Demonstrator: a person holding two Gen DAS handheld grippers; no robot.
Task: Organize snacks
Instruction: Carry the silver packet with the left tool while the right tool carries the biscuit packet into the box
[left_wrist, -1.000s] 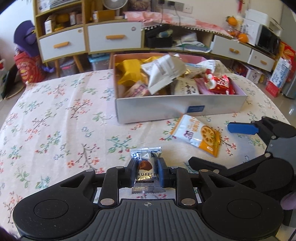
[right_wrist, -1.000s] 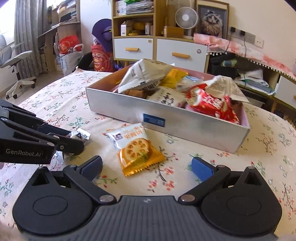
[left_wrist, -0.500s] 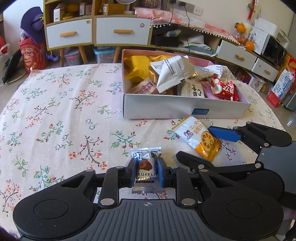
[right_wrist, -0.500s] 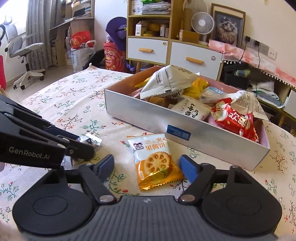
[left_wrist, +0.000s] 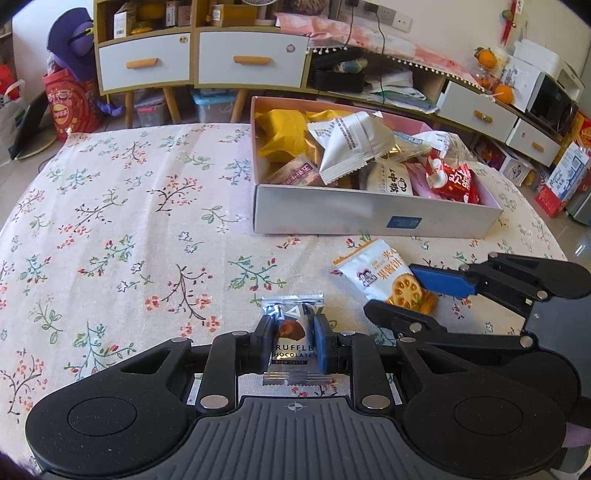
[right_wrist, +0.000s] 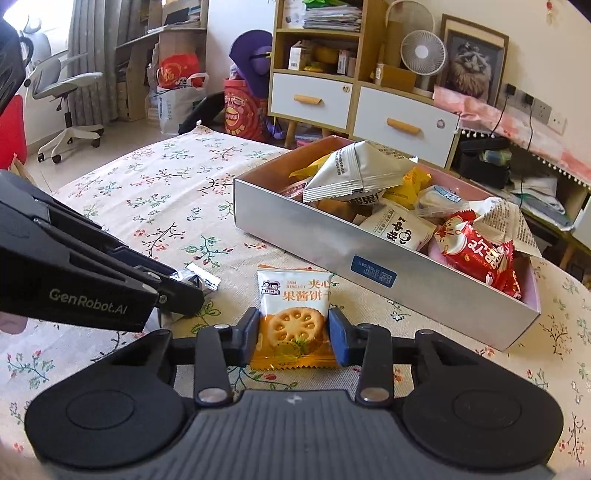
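The biscuit packet lies on the flowered tabletop, just in front of the box, at about 5 o'clock from the box's near wall in the left wrist view. The right tool has just been closing, and its pads now touch both sides of the packet's lower half. At 9 o'clock from the packet, the truffle chocolate is clamped between the pads of the left tool, its silver end sticking out ahead. The box, open at the top, is heaped with snacks: a white pouch, a yellow bag and a red packet.
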